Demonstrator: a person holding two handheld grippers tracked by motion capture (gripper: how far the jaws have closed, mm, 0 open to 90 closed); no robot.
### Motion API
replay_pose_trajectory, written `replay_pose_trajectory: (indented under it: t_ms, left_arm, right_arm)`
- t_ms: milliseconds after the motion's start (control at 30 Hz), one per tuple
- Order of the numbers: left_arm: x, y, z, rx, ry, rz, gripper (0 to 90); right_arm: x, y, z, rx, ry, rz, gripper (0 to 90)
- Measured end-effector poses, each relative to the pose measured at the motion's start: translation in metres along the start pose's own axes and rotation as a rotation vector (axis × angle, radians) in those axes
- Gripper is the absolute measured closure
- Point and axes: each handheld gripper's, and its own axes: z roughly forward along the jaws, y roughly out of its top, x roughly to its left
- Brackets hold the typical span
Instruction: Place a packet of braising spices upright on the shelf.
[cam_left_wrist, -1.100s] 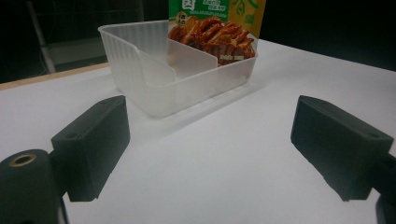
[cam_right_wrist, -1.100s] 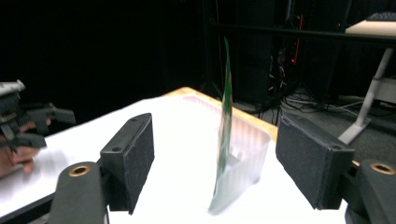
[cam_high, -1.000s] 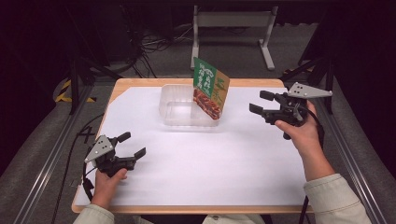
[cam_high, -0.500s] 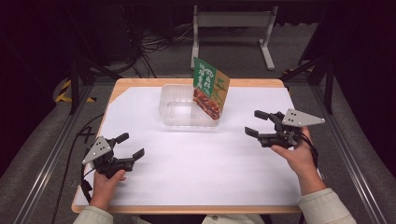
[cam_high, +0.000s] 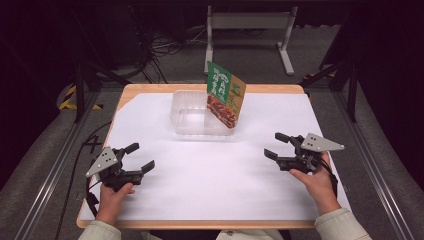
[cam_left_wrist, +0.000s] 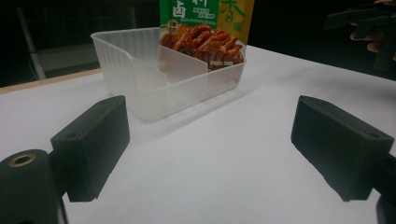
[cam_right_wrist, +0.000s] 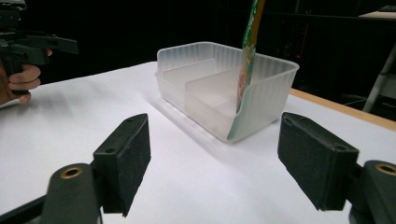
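A clear plastic box (cam_high: 192, 120) with inner dividers stands at the back middle of the white table. A green and orange snack pouch (cam_high: 225, 92) stands upright in its right compartment and leans over the rim. My left gripper (cam_high: 140, 156) rests open near the front left, nothing between its jaws. My right gripper (cam_high: 276, 145) is open at the right, low over the table, jaws pointing left. The left gripper view has the box (cam_left_wrist: 154, 84) and pouch (cam_left_wrist: 205, 28) ahead of the jaws; the right gripper view has the box (cam_right_wrist: 224, 93) with the pouch (cam_right_wrist: 247, 60) edge-on.
The white sheet (cam_high: 215, 175) covers a wooden table (cam_high: 150, 89). Dark floor, cables and a metal stand (cam_high: 250, 25) lie beyond the far edge. Rails run along both sides of the table.
My right gripper has come down and toward the person, from beside the box's right to low over the table's right middle. The left gripper has barely moved.
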Motion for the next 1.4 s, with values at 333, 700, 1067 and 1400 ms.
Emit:
replay_pose_trajectory:
  t_ms: [333,700,1067,1400]
  left_arm:
    - [0.003,-0.002,0.002,-0.001,-0.021,-0.007,12.0]
    - [0.005,-0.003,0.005,0.013,-0.030,-0.006,11.7]
    - [0.005,-0.003,0.005,0.014,-0.031,-0.009,11.6]
    - [0.003,-0.003,0.007,0.018,-0.019,-0.009,11.9]
  right_arm:
    - [-0.001,-0.024,-0.006,0.009,-0.042,0.049,23.7]
    - [0.000,-0.037,-0.008,0.047,-0.059,0.035,22.6]
    - [0.002,-0.046,-0.003,0.089,-0.062,0.019,21.8]
    - [0.002,-0.046,-0.002,0.098,-0.058,0.016,20.6]
